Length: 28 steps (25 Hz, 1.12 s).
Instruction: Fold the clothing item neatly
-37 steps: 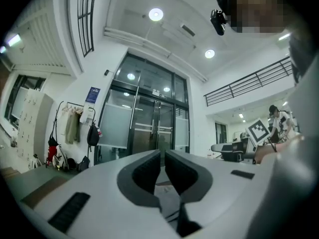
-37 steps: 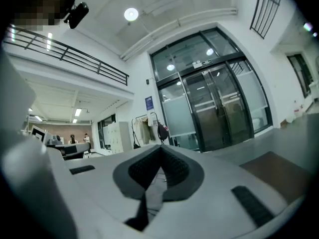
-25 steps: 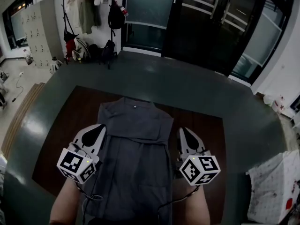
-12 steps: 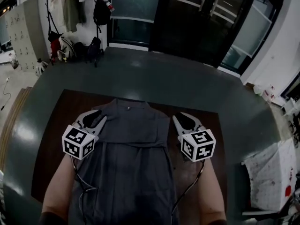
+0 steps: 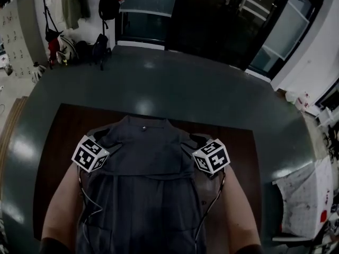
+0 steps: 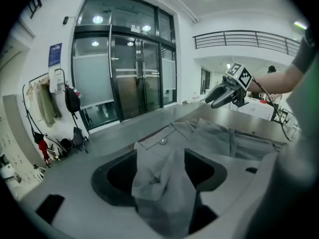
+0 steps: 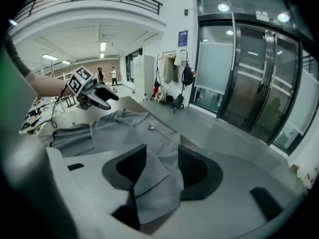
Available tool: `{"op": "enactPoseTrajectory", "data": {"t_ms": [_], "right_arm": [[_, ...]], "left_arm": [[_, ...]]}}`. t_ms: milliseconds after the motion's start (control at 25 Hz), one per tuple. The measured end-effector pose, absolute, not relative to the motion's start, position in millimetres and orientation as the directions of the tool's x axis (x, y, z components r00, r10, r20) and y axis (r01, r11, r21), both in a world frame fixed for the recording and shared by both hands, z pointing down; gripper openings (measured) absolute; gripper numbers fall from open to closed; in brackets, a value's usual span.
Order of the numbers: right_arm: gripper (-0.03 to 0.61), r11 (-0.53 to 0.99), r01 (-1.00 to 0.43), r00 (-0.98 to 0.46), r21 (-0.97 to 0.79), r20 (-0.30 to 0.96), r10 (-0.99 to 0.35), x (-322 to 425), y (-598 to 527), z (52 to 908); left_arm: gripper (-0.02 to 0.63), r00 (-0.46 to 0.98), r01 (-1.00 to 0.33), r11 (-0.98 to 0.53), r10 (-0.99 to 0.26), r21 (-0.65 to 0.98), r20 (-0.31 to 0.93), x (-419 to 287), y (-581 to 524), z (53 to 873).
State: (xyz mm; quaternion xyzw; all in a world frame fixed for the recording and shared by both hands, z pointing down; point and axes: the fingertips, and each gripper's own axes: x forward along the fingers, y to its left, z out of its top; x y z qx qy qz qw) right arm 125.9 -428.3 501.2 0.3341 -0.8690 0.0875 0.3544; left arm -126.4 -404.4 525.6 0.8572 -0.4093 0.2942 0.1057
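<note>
While opening at the shoulders of the grey collared cloth garment [image 5: 145,187], releasing on both sides: left gripper [image 5: 107,137] at the left shoulder, jaws spreading, loose fold of grey cloth draped between them, not pinched; right gripper [image 5: 189,141] at the right shoulder, jaws likewise spreading, cloth hanging slack between them. Lying lengthwise on the dark brown rectangular desk [image 5: 59,142], with collar and small round button [image 5: 142,125] at the far end and lower part running toward the near edge. Rumpled at both shoulders, flatter down the middle.
</note>
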Motion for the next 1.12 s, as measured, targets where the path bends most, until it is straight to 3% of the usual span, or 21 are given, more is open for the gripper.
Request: {"op": "enactPoseTrajectory", "data": {"t_ms": [80,240,480,640,920,1120], "right_arm": [[0.208,0.787,-0.608,-0.501,0.099,0.721,-0.478,123,-438,522],[0.225,0.847,-0.505,-0.420,0.164,0.811,-0.407,123,-456,562],[0.282,0.893,-0.401,-0.341,0.205,0.871,-0.354,128,-477,604],[0.309,0.913,-0.376,-0.346,0.158,0.890,-0.297,127,-486,618],[0.410,0.922,-0.384,-0.343,0.046,0.920,-0.189,134,-505,631],[0.411,0.906,-0.415,-0.375,-0.079,0.922,-0.092,138,-503,638]], "left_arm": [[0.296,0.484,-0.741,-0.668,-0.601,-0.067,0.636,-130,-416,544],[0.332,0.440,-0.695,-0.715,-0.509,-0.079,0.740,-134,-434,584],[0.372,0.413,-0.664,-0.744,-0.445,-0.072,0.795,-139,-456,620],[0.411,0.417,-0.662,-0.748,-0.421,-0.048,0.805,-144,-469,627],[0.431,0.425,-0.664,-0.747,-0.378,-0.001,0.822,-154,-488,635],[0.431,0.471,-0.660,-0.742,-0.290,0.115,0.833,-152,-489,643]]}}
